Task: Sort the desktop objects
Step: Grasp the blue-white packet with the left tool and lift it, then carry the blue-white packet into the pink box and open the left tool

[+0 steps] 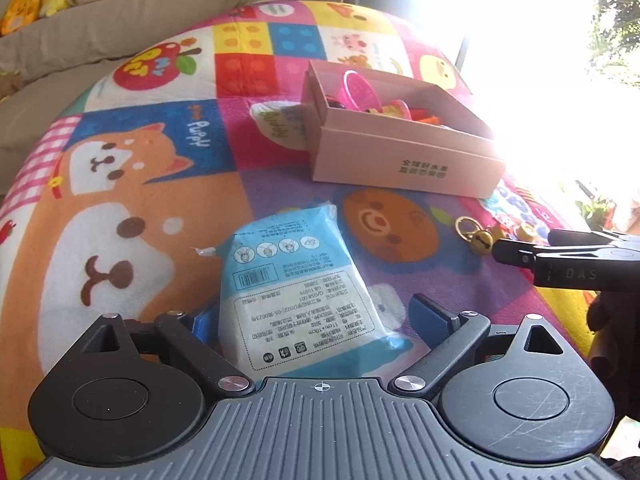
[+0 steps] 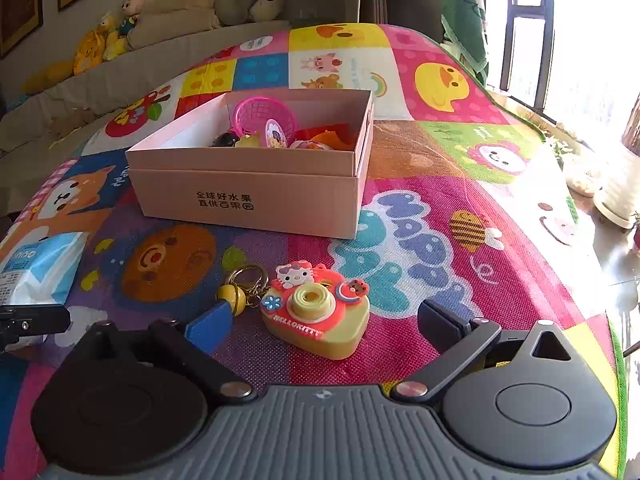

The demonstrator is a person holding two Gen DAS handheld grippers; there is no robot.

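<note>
The box (image 2: 256, 196) sits mid-mat (image 2: 440, 208), holding a pink basket (image 2: 260, 114), a dark ball and orange and yellow toys. Nearer, the toy camera (image 2: 316, 312) with its bell keyring (image 2: 240, 292) lies between the wide-open, empty right gripper (image 2: 324, 320). Only the left view shows the wipes pack (image 1: 296, 292) whole, lying between the left gripper (image 1: 316, 320), whose jaws are spread and not gripping it.
</note>
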